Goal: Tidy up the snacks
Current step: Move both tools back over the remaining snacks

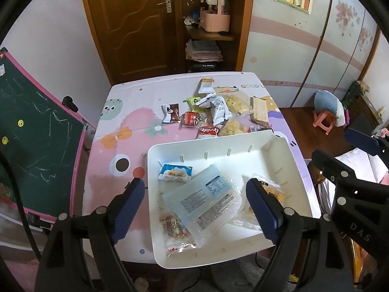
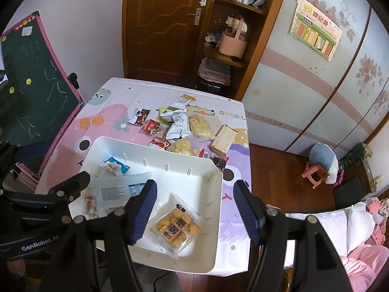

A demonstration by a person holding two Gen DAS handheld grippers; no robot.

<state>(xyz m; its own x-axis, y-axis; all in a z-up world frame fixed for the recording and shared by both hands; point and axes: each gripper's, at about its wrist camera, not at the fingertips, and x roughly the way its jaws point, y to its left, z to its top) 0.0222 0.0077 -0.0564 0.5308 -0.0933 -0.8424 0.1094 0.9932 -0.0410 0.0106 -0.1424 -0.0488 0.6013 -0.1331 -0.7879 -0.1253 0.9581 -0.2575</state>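
Both grippers held open and empty above the white plastic tray (image 1: 279, 150).
The loose snack packets (image 1: 214, 112) lie beyond its far rim, nearer the right gripper (image 2: 194, 209) than the left gripper (image 1: 194, 206).

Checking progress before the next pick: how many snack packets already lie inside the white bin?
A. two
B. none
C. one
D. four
D: inside the white bin lie a small blue packet, a large pale blue pack, a clear packet of mixed bits and an orange snack packet; the rest remain on the table.
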